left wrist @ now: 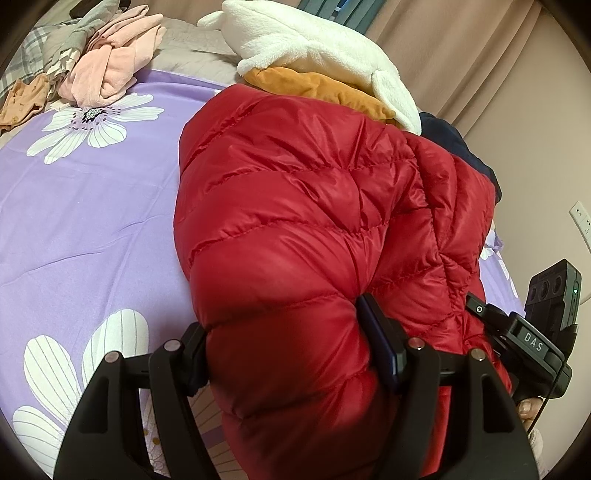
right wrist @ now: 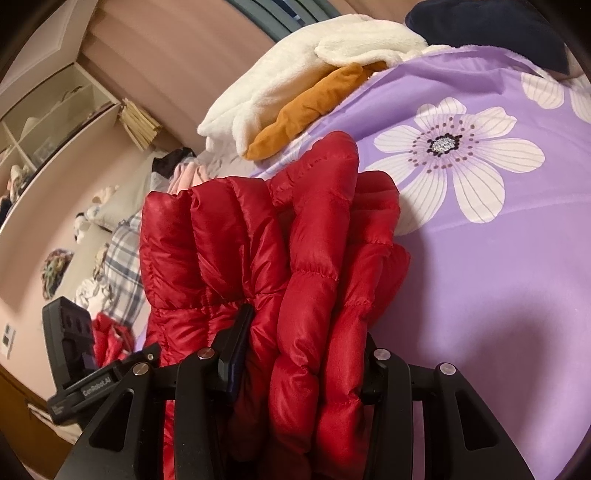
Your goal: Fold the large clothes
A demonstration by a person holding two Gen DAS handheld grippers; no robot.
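While the red jacket (left wrist: 295,229) hides their fingertips, left gripper (left wrist: 284,350) and right gripper (right wrist: 303,354) clench it; purple bedsheet (left wrist: 92,221) beyond.

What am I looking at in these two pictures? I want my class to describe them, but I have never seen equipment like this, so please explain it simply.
No robot arm is here: a person holds a black two-finger gripper in each hand, each with a wide-angle camera looking along its fingers. One picture comes from the left gripper, the other from the right gripper. Both are closed on a red puffy jacket, each gripping a thick bunch of it. The jacket hangs over a bed with a purple flowered sheet. Beyond it lie a white fleece garment on top of an orange one, with a dark navy item nearby. A pile of pink clothes sits farther off. The job is folding large clothes.
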